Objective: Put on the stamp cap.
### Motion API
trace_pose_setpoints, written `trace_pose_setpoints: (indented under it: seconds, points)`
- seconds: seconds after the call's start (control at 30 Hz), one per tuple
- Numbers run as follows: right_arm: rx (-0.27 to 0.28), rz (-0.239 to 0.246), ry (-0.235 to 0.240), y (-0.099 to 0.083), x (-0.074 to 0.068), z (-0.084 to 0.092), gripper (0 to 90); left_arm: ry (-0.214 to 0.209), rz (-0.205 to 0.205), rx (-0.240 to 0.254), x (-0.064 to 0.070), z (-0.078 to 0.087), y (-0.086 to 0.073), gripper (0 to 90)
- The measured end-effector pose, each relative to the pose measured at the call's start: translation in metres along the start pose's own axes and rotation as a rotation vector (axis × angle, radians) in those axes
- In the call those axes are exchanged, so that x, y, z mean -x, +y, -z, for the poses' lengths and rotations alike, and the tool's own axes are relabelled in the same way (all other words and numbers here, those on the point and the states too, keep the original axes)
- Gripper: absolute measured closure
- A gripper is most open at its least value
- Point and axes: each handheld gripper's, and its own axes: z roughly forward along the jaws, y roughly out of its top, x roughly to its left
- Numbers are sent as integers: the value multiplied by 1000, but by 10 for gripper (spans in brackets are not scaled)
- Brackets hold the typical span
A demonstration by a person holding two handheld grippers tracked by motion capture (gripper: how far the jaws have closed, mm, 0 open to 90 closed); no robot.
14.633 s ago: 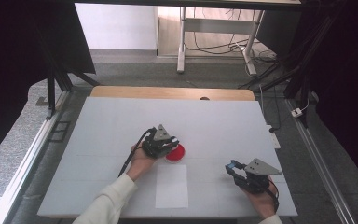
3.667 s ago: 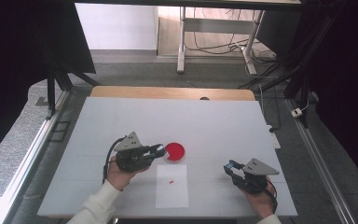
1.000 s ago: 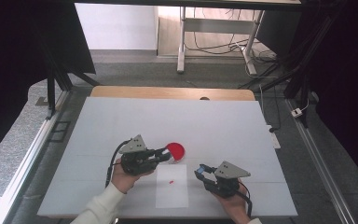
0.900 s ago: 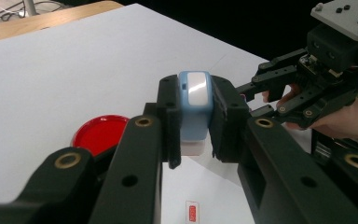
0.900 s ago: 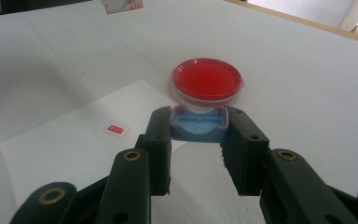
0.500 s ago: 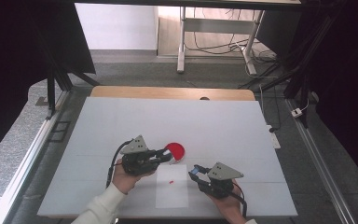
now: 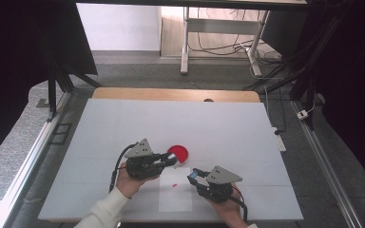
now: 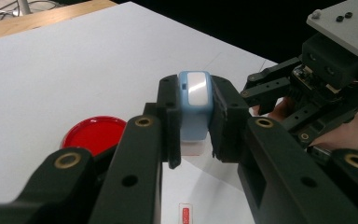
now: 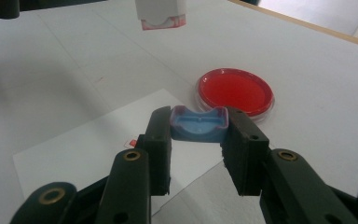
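My left gripper (image 7: 170, 160) is shut on a small blue-and-white block (image 8: 195, 109), held just above the table beside a red round dish (image 7: 178, 153). In the left gripper view the block sits upright between the jaws, with the dish (image 8: 93, 133) behind on the left. My right gripper (image 7: 195, 175) is shut on a small blue cap (image 9: 199, 125) with a notched top. It hovers over a white sheet of paper (image 7: 176, 199). The block's white lower end (image 9: 161, 14) hangs at the top of the right gripper view. A tiny red mark (image 7: 175, 184) lies on the paper.
The white table (image 7: 123, 123) has a wooden strip (image 7: 171, 94) along its far edge. Cables (image 7: 119, 164) trail from both grippers toward the person's hands at the near edge. Dark frames and floor cables lie beyond the table.
The right gripper with the blue cap has edged left toward the left gripper over the paper. The left gripper has stayed beside the dish.
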Motion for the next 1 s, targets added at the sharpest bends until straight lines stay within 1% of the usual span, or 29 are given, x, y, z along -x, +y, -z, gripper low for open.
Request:
trace_pose_setpoints:
  seconds: [0.53,1.0]
  points:
    - [9,6,8,3,-9,-10,631,-3,2,-7,2,-4,-1,749]
    - [16,13,-10,7,-14,-17,631,2,5,-12,2,-8,-2,749]
